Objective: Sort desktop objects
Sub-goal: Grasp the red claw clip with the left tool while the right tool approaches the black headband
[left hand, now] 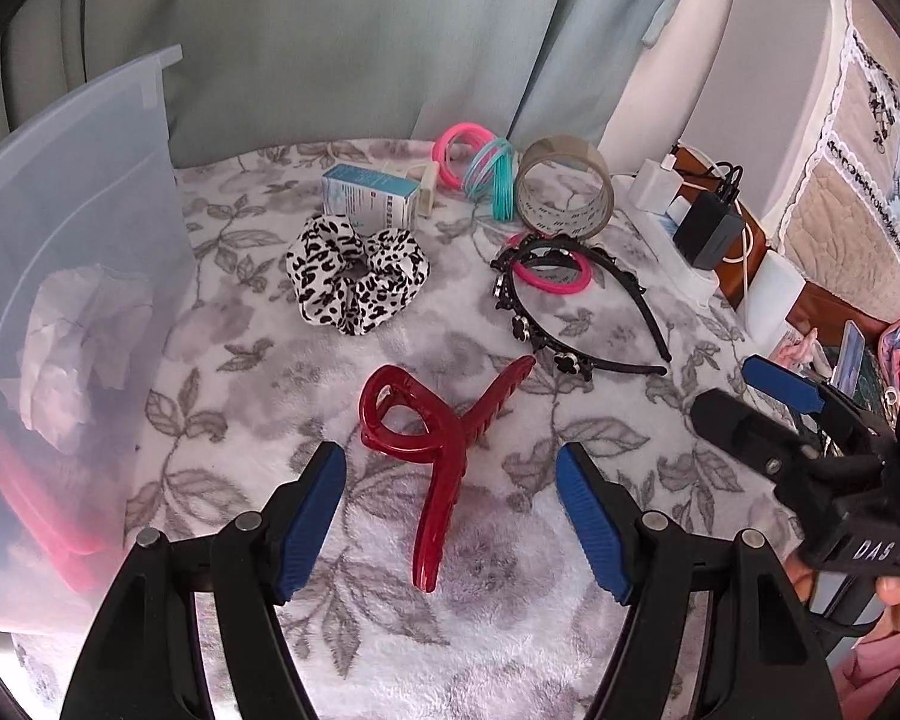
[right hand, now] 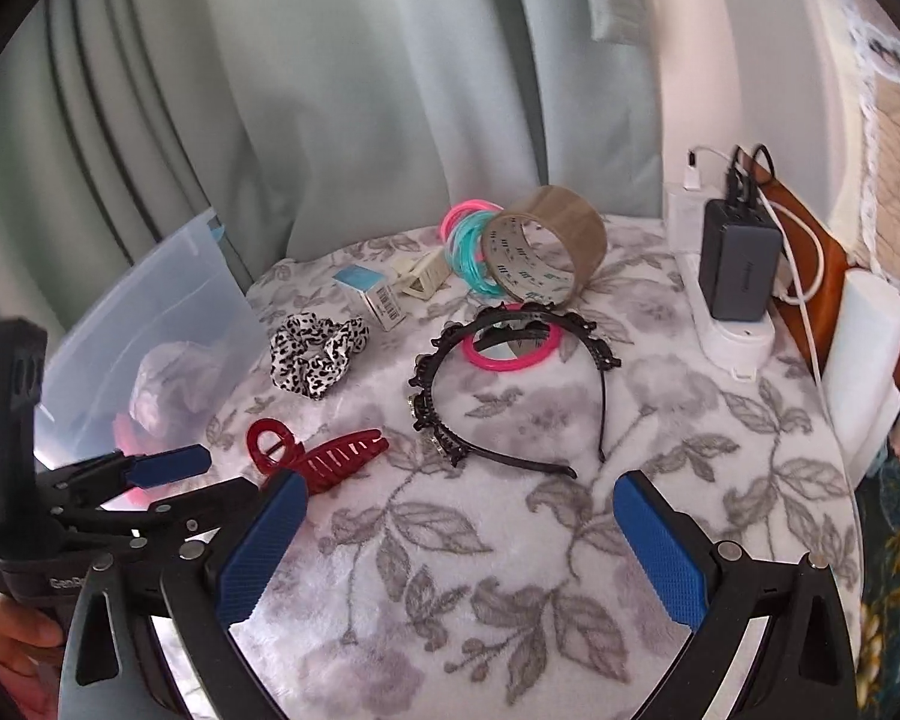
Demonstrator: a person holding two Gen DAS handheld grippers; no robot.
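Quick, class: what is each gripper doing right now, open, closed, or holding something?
Left gripper: open, holding nothing; the red claw clip lies between its fingers.
Right gripper: open, holding nothing.

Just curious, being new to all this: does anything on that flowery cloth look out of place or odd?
Mostly hair things, so the roll of tape standing on edge at the back is the odd one, with a small box lying near it. Nothing looks spilled or broken.

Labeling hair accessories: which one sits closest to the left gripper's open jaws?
The red claw clip, lying between the left gripper fingers; the scrunchie and black headband lie farther back.
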